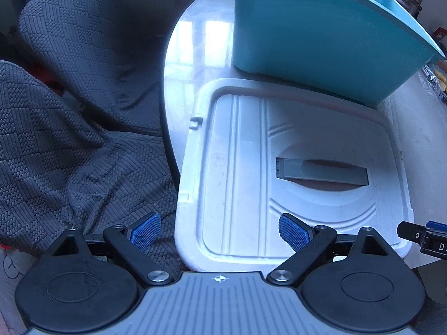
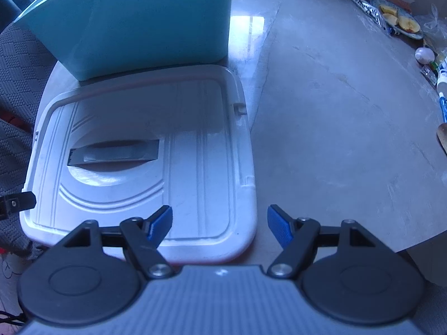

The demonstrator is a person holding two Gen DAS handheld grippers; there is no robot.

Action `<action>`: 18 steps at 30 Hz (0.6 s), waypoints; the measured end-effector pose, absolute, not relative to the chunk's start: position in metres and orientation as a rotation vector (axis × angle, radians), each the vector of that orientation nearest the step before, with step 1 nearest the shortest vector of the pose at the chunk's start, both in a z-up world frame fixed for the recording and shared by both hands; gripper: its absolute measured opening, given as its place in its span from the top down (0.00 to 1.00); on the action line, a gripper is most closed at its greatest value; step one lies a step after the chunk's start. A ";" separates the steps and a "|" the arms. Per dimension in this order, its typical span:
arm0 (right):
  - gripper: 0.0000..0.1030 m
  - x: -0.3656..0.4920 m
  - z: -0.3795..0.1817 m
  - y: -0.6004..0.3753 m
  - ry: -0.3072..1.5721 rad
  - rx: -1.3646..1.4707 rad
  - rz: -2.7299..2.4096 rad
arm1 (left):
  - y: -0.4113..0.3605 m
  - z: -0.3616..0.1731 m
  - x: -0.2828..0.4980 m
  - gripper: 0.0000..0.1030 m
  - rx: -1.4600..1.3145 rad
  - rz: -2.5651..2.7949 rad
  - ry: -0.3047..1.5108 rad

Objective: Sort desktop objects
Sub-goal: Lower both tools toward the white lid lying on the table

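Observation:
A white box lid point(image 1: 240, 167) with a grey handle point(image 1: 321, 171) lies flat on the table, in front of a teal storage box point(image 1: 321, 36). My left gripper point(image 1: 220, 233) is open and empty, its jaws straddling the lid's near left corner. My right gripper point(image 2: 219, 224) is open and empty over the lid's point(image 2: 195, 153) near right corner. The teal box point(image 2: 134, 22) and grey handle point(image 2: 114, 153) also show in the right wrist view. Each gripper's tip shows at the edge of the other's view.
A round pale stone table point(image 2: 335, 125) holds the lid and box. Food on a plate point(image 2: 399, 19), plastic bags, an egg-like object point(image 2: 424, 55) and tubes point(image 2: 442, 83) crowd its far right edge. Grey quilted chair covers point(image 1: 69, 111) lie left of the table.

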State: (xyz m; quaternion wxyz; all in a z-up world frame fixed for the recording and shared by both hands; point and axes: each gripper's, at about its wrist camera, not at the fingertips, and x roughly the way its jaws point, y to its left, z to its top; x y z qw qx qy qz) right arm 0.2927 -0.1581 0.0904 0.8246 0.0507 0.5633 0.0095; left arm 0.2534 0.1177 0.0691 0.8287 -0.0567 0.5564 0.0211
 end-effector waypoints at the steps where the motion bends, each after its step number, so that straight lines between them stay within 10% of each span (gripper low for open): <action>1: 0.28 0.295 0.089 -0.159 1.204 0.114 0.019 | 0.119 0.068 0.256 0.10 -0.129 0.042 1.189; 18: 0.13 0.348 0.070 -0.171 1.292 0.171 0.032 | 0.135 0.052 0.307 0.10 -0.137 -0.005 1.271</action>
